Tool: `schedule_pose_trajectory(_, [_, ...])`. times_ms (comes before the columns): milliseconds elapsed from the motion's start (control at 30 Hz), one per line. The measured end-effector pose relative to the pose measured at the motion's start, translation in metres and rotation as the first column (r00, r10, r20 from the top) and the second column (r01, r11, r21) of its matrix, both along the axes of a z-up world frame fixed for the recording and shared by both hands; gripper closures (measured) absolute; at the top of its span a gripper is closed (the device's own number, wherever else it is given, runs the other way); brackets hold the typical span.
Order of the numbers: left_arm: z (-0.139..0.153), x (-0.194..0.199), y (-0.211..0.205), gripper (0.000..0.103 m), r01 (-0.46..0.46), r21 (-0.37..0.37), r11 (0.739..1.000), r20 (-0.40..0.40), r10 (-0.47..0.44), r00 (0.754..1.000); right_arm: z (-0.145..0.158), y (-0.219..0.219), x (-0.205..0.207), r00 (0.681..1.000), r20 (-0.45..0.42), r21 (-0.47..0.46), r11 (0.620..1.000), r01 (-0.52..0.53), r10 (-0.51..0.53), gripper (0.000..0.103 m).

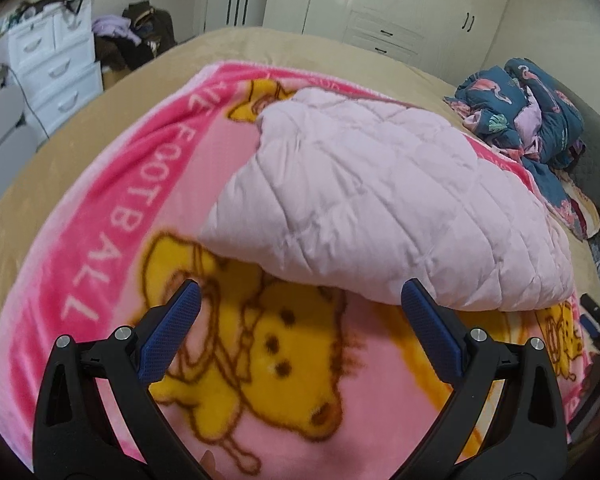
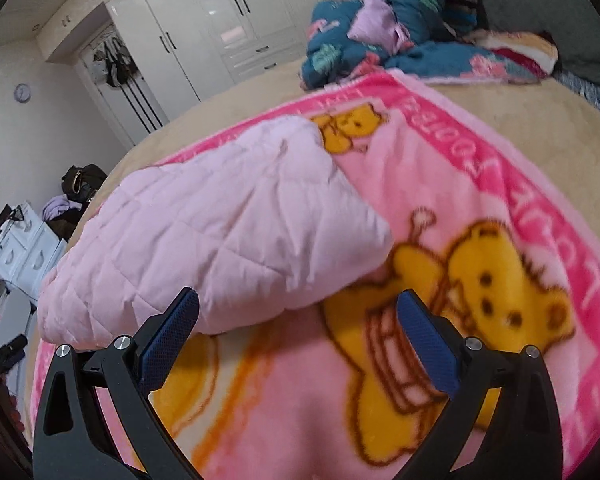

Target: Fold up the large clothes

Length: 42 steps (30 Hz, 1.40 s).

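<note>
Bedroom, pink bear blanket (image 1: 112, 216) on bed; folded pale-pink quilted garment (image 1: 380, 200) lies diagonally; left gripper (image 1: 300, 304) and right gripper (image 2: 298, 308) hover wide open, empty.

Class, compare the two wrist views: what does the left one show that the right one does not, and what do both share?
Only the left wrist view shows the blanket's "FOOTBALL" lettering clearly. Only the right wrist view shows a wall clock. Both show the folded pale pink quilt on the pink bear blanket, the blue flowered bedding, white wardrobes, and an open gripper.
</note>
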State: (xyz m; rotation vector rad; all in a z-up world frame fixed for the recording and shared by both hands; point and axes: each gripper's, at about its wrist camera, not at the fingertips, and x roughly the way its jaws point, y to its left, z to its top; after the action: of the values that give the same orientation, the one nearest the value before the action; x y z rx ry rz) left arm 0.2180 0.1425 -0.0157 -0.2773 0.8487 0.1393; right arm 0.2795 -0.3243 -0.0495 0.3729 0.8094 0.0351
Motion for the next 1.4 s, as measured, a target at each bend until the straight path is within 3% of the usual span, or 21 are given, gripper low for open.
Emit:
schedule_pose_trajectory(233, [-0.021, 0.006, 0.015, 0.009, -0.045, -0.147, 0.988, -0.04, 0.039, 0.998, -0.032, -0.011, 0.015, 0.993, -0.096, 0.127, 0.988, 0.085, -0.073, 0.004])
schedule_pose_trajectory(500, [-0.045, 0.025, 0.037, 0.009, -0.135, -0.346, 0.929, -0.079, 0.114, 0.99, -0.044, -0.016, 0.032, 0.987, -0.129, 0.214, 0.969, 0.122, -0.095, 0.004])
schedule_pose_trajectory(833, [-0.062, 0.053, 0.049, 0.009, -0.209, -0.459, 0.863, -0.087, 0.19, 0.978, -0.06, -0.021, 0.076, 0.984, -0.143, 0.365, 0.918, 0.157, -0.111, 0.004])
schedule_pose_trajectory(1033, [-0.074, 0.072, 0.051, 0.008, -0.228, -0.502, 0.834, -0.084, 0.216, 0.973, -0.071, -0.017, 0.096, 0.985, -0.144, 0.409, 0.901, 0.146, -0.094, 0.004])
schedule_pose_trajectory(1233, [-0.085, 0.088, 0.052, 0.008, -0.237, -0.529, 0.815, -0.083, 0.229, 0.97, -0.074, -0.014, 0.106, 0.99, -0.119, 0.414, 0.902, 0.124, -0.081, 0.004])
schedule_pose_trajectory(1400, [-0.086, 0.093, 0.049, 0.008, -0.241, -0.523, 0.818, -0.067, 0.243, 0.968, -0.075, -0.012, 0.112, 0.993, -0.09, 0.397, 0.911, 0.112, -0.082, 0.006])
